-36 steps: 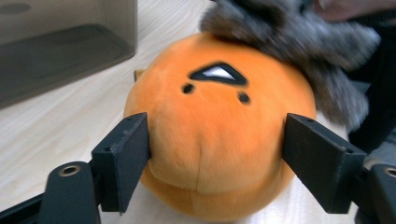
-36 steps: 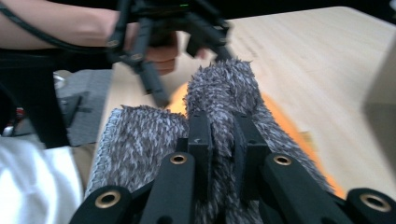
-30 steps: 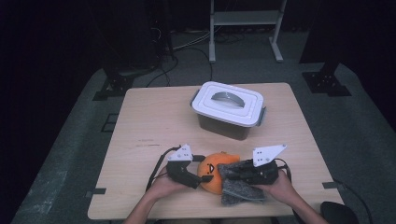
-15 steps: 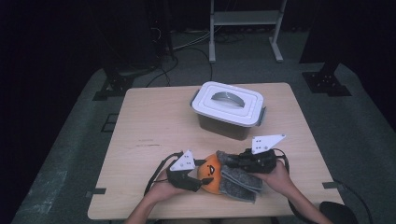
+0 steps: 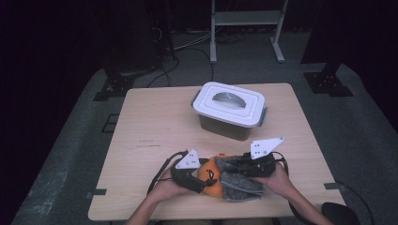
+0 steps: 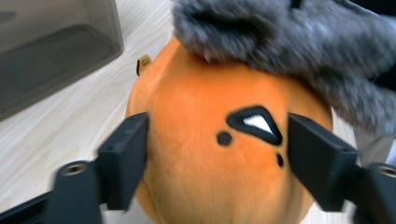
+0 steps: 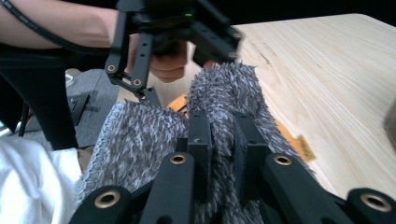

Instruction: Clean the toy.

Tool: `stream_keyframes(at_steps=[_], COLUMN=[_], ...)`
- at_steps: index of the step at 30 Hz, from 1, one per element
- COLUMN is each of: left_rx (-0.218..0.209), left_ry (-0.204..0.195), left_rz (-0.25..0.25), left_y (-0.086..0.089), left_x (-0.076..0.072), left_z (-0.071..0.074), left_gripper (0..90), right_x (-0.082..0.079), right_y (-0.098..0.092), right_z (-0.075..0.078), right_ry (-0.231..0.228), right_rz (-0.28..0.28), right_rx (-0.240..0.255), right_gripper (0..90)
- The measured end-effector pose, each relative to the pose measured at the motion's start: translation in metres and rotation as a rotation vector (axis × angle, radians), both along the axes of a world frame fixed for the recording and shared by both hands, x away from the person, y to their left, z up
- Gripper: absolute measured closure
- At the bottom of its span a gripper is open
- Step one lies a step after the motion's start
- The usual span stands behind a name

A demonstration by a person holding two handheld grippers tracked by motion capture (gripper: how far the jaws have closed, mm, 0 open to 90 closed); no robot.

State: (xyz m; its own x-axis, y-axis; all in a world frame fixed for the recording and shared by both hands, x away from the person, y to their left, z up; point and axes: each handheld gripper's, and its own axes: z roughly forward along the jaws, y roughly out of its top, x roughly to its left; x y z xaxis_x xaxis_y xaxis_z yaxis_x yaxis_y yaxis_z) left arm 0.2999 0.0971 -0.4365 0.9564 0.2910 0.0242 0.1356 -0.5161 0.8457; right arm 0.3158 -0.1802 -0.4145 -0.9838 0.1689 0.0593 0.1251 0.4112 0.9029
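The table (image 5: 150,126) carries everything, and both your grippers work at its near edge, so the load rests on wood rather than hanging in the air. Beyond them, well apart, the lidded storage box (image 5: 229,110) sits closed and out of your way, which leaves room to handle the soft things first.

Just in front of your right gripper (image 7: 219,140) lies the grey fuzzy cloth (image 5: 241,180); its jaws are pinched shut on a fold of that fabric, likely so you can lift or peel it while the other hand steadies what lies under it. The cloth drapes over the top of the orange plush toy (image 6: 219,154), touching it.

That toy sits directly between the jaws of your left gripper (image 6: 217,158). The jaws have just been opening a little and stand on either side of the round body, right at its flanks; I judge them as bracing the toy rather than squeezing it, so it stays put when the cloth moves.
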Motion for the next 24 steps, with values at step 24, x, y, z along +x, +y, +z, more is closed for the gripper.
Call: stream_keyframes(at_steps=[24], left_rx=[-0.012], left_ry=[-0.029], left_rz=[0.021], left_y=[0.004], left_x=[-0.007], left_z=[-0.002], left_gripper=[33.5], right_x=[0.006], right_y=[-0.038], right_z=[-0.006], right_ry=[0.072], right_rz=[-0.097], right_rx=[0.012], right_gripper=[78.5])
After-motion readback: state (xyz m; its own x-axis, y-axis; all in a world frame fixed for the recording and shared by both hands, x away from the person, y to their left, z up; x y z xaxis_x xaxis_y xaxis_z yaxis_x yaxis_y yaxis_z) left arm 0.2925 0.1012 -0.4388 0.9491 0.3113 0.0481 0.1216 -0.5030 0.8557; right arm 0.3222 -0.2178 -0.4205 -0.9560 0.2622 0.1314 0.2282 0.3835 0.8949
